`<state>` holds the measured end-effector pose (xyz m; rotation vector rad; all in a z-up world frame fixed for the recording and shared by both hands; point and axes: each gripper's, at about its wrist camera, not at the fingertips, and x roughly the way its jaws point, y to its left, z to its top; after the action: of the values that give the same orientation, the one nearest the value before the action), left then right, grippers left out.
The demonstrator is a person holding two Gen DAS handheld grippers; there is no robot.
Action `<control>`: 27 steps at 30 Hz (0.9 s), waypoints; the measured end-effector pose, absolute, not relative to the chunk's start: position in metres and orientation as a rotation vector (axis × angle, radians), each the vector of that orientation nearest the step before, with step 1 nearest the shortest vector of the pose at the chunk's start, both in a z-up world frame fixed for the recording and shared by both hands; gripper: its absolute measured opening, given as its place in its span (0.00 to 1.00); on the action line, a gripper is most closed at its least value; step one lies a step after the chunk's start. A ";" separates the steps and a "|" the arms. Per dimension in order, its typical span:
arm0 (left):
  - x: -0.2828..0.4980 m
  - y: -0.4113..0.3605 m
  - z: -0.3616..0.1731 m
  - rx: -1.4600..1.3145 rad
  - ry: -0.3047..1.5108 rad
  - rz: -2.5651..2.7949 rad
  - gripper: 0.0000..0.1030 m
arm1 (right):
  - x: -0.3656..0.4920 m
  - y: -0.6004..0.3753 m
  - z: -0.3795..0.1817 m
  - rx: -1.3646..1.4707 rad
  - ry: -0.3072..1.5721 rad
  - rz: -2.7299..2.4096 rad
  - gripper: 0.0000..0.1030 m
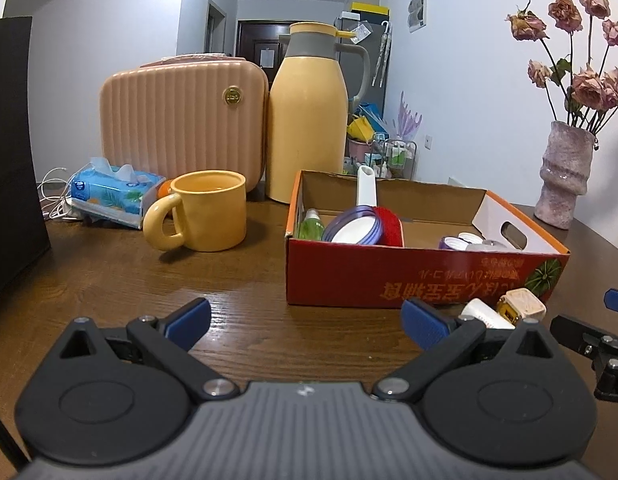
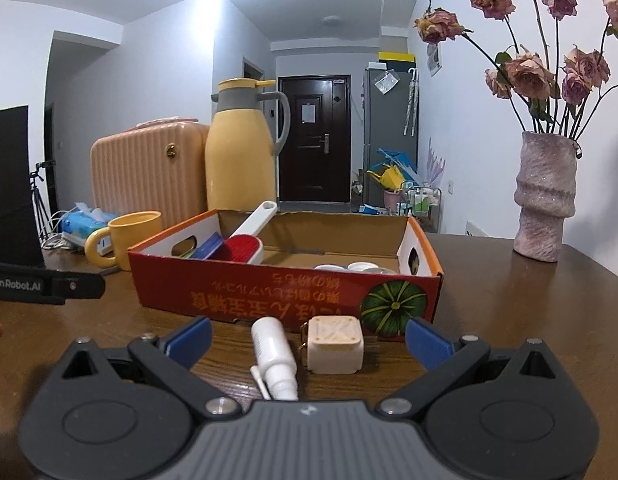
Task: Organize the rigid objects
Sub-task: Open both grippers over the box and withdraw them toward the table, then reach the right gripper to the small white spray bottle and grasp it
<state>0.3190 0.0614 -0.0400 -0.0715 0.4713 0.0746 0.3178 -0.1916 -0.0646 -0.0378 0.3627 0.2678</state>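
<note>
Right wrist — spray bottle [image 2: 273, 354] between spread fingers [image 2: 189, 338]

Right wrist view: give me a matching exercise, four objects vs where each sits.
Things:
1. white spray bottle
2. cream cube box
3. red-headed brush
4. pink vase

Places:
A. inside the cardboard box
B. far right on the table
C. lying on the table in front of the cardboard box, left of its neighbour
D. in front of the cardboard box, right of its neighbour

Pairs: 1-C, 2-D, 3-A, 4-B
</note>
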 end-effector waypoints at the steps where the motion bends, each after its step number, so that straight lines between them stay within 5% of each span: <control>1: 0.319 0.061 -0.040 -0.071 0.471 0.072 1.00 | 0.317 -0.191 -0.065 -0.043 0.366 0.269 1.00; 9: 0.319 0.060 -0.041 -0.067 0.486 0.046 1.00 | 0.326 -0.185 -0.072 -0.046 0.441 0.310 0.93; 27: 0.332 0.068 -0.047 -0.083 0.553 0.049 1.00 | 0.376 -0.158 -0.095 -0.030 0.654 0.364 0.51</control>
<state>0.3322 0.0685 -0.0468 -0.0833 0.5526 0.0488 0.3763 -0.1584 -0.0947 -0.0298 0.6540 0.3638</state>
